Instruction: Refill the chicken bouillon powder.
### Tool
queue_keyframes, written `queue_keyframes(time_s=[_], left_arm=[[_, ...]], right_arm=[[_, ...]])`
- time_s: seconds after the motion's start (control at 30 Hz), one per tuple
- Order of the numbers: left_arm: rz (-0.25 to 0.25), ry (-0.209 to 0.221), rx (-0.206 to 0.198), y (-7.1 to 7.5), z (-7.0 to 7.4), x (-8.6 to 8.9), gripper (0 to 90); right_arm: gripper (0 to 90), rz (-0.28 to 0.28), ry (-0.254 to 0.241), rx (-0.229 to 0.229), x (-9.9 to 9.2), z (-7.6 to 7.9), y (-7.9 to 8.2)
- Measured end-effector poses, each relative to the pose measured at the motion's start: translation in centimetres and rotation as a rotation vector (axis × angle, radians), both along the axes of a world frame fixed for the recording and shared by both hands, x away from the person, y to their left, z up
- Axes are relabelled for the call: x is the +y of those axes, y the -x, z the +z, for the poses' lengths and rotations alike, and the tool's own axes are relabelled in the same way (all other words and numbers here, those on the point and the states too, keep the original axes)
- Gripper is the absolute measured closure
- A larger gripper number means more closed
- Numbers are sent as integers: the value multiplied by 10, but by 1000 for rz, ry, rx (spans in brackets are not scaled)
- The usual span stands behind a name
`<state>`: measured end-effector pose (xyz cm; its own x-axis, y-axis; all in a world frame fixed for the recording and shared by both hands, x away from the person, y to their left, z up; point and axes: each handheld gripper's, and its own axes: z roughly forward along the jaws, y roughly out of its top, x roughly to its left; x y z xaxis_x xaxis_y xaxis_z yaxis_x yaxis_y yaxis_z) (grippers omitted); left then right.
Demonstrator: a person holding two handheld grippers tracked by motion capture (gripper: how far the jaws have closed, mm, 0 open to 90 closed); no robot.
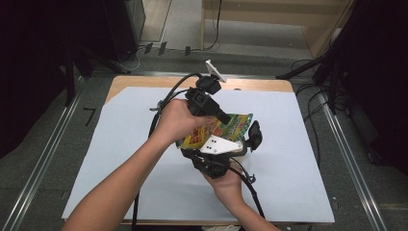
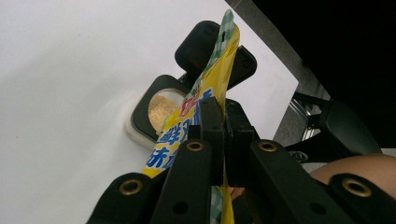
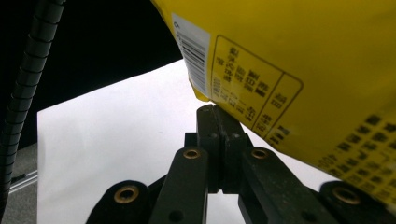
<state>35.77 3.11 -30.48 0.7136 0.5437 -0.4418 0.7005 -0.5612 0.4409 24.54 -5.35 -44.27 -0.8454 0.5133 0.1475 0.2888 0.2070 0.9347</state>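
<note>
A yellow and green snack packet (image 1: 231, 126) is held up over the white sheet between both grippers. My left gripper (image 1: 225, 119) reaches in from the upper left. Its jaws (image 2: 223, 109) are shut on the packet's (image 2: 212, 88) side edge. From below comes my right gripper (image 1: 204, 147). In the right gripper view its jaws (image 3: 218, 109) are pressed together on the lower edge of the packet (image 3: 299, 65), near the barcode corner. Under the packet stands a small black-rimmed container (image 2: 161, 108) of brown granules with its flip lid (image 2: 205, 44) open.
A white sheet (image 1: 288, 159) covers the wooden table (image 1: 260, 84). Black cables trail from both grippers across the sheet. Metal rails run along the floor on both sides, and dark stands and equipment stand beyond the table's far edge.
</note>
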Motion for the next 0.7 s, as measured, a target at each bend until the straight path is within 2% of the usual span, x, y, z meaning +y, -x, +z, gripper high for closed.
queue_keyframes(time_s=[0.3,0.7], left_arm=[[-2,-5,-20,1,2,-1,898],[0,33,-40,5,-3,12,897]], right_arm=[[900,-9,-2,-5,-1,1,-1],[894,-1,5,9,-1,-3,0]])
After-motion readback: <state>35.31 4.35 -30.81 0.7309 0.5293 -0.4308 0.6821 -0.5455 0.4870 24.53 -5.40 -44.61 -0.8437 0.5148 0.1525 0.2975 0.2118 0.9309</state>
